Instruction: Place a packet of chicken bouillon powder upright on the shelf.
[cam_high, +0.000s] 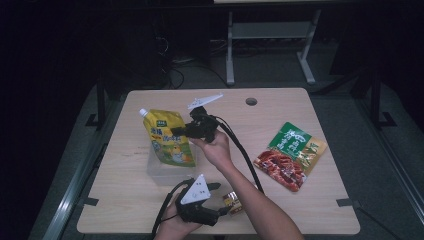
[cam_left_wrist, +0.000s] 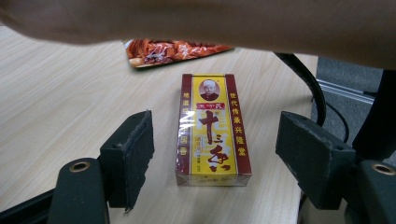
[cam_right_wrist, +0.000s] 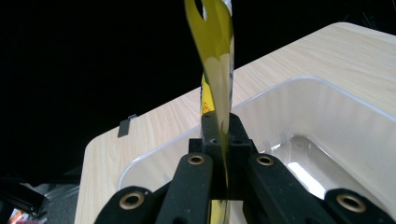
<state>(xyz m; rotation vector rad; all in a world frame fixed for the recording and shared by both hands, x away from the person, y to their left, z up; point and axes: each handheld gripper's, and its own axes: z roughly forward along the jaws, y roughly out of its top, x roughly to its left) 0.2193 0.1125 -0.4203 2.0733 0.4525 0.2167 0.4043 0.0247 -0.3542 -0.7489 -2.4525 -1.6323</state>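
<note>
Right tongs (cam_right_wrist: 219, 140) pinch yellow pouch (cam_high: 167, 137) by its thin edge, hanging over clear tub (cam_right_wrist: 327, 140); floppy film may slip. Left tongs (cam_left_wrist: 212, 154) spread, spice box (cam_left_wrist: 212, 128) between them on bench (cam_left_wrist: 56, 102), untouched.

We see the bench (cam_high: 125, 200) carrying a clear plastic tub (cam_high: 159, 175) near its centre, toward nine o'clock. The spouted pouch (cam_high: 167, 137) stands upright over the tub, pinched at its three o'clock edge by the right tool (cam_high: 192, 129), which sits just beside it at three o'clock. Well apart at three o'clock lies a seasoning packet (cam_high: 291, 154), flat on the bench. At six o'clock, near the front edge, the small spice box (cam_left_wrist: 212, 128) lies flat between the spread jaws of the left tool (cam_high: 220, 200), touching neither.
</note>
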